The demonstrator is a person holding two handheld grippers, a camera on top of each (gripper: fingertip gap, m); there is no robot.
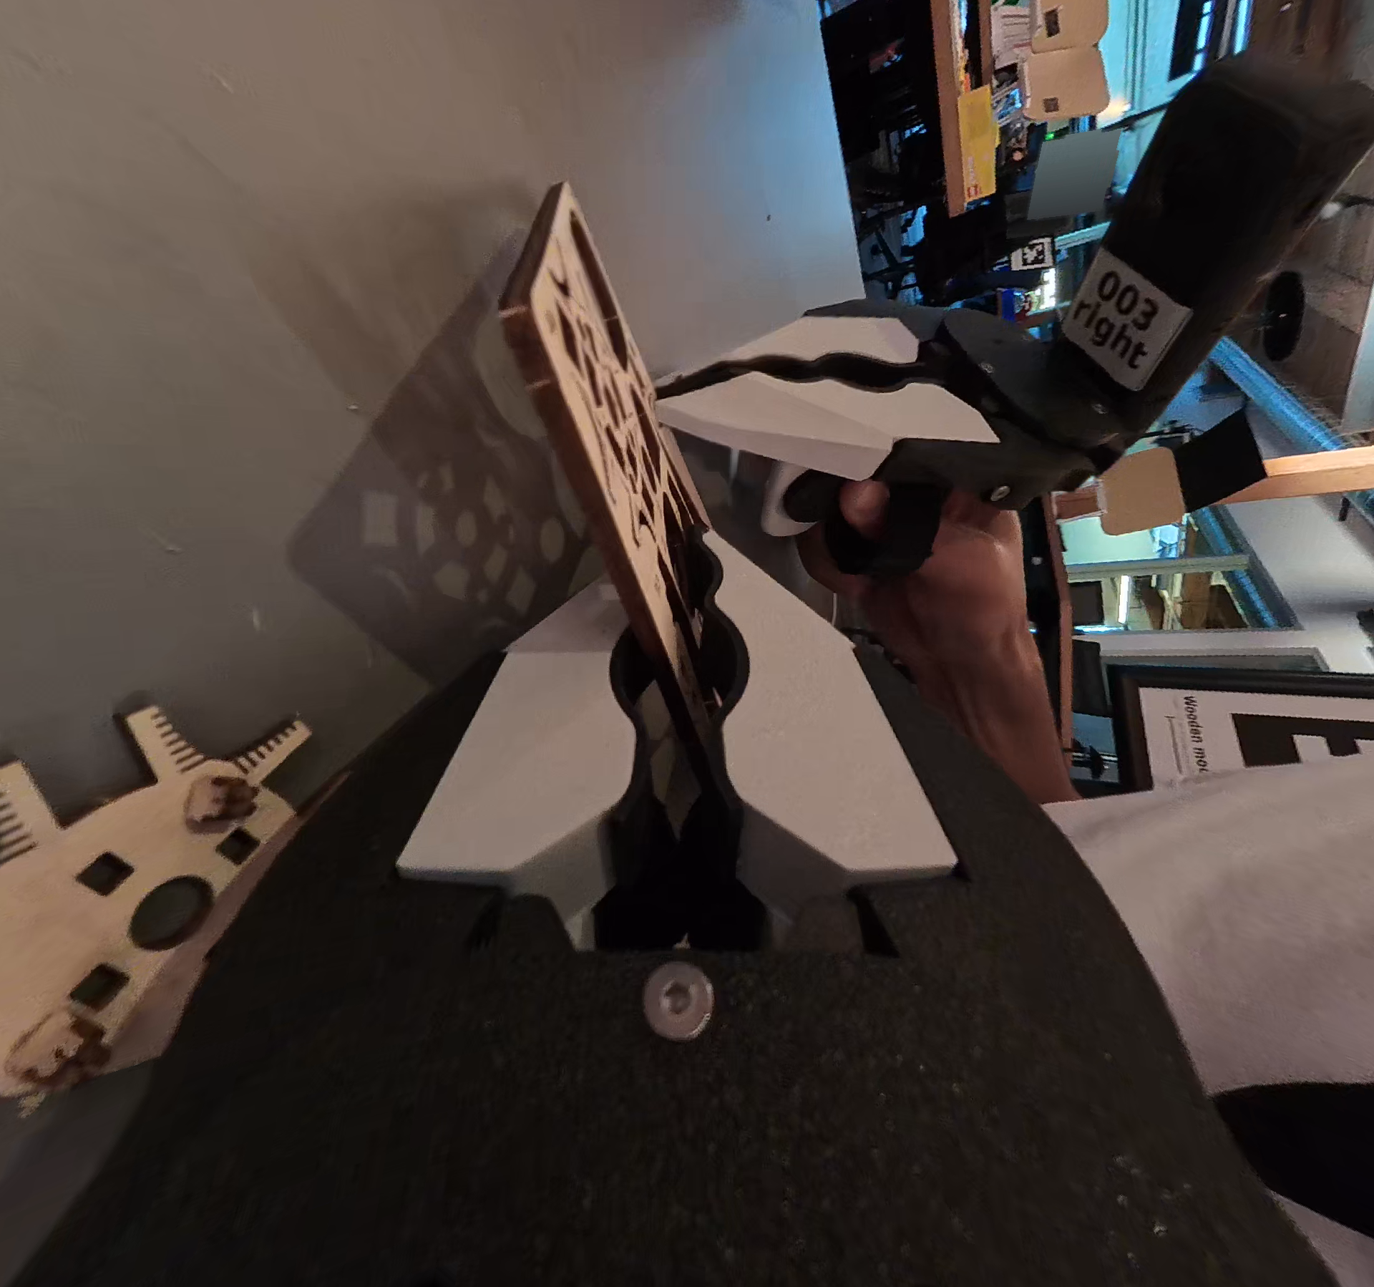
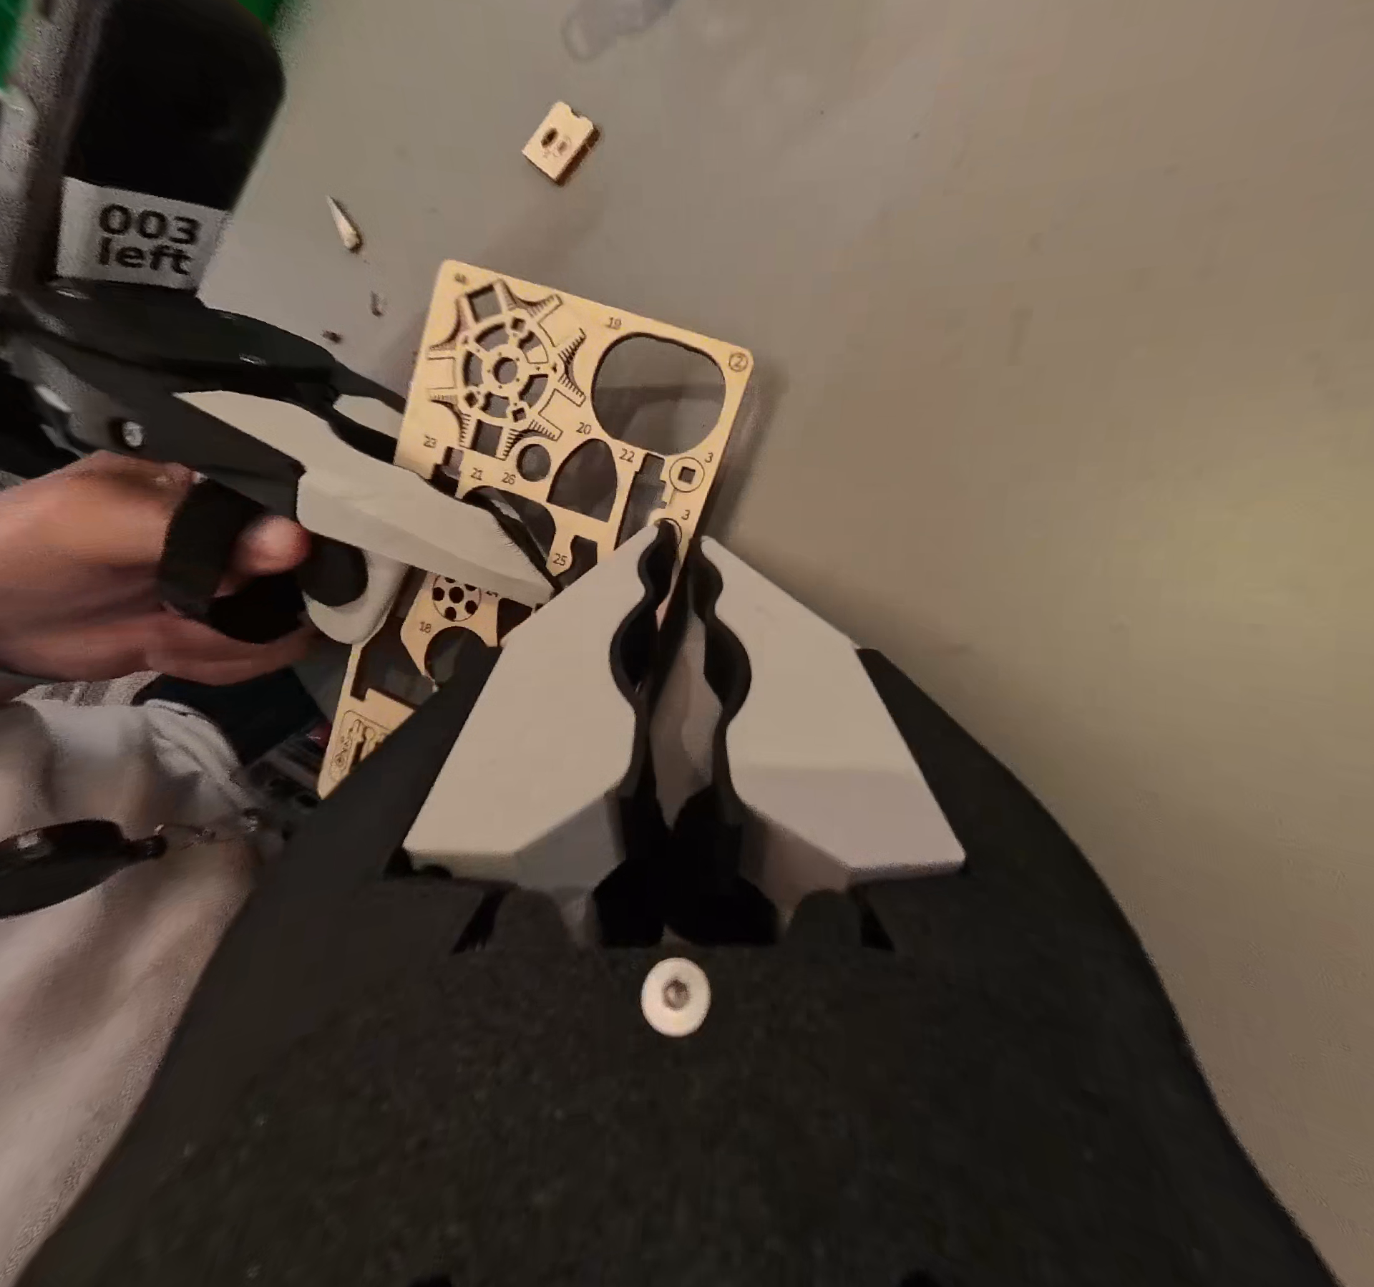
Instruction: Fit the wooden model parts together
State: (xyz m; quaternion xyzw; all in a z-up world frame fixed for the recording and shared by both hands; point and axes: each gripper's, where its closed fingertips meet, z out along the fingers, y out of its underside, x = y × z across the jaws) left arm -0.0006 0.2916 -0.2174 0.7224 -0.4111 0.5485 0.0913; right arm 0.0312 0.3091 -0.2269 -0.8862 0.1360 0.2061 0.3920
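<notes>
With the left gripper [image 1: 688,626] clamping the wooden sheet [image 2: 587,448], the right gripper [image 2: 673,545], jaws nearly closed, must next push out a small round piece [image 2: 669,530].

The wooden sheet [image 2: 595,389] has small numbers beside its holes. Left of it, a white label [image 2: 137,243] sits on the left gripper [image 2: 550,574]. The words cannot be shared.
</notes>
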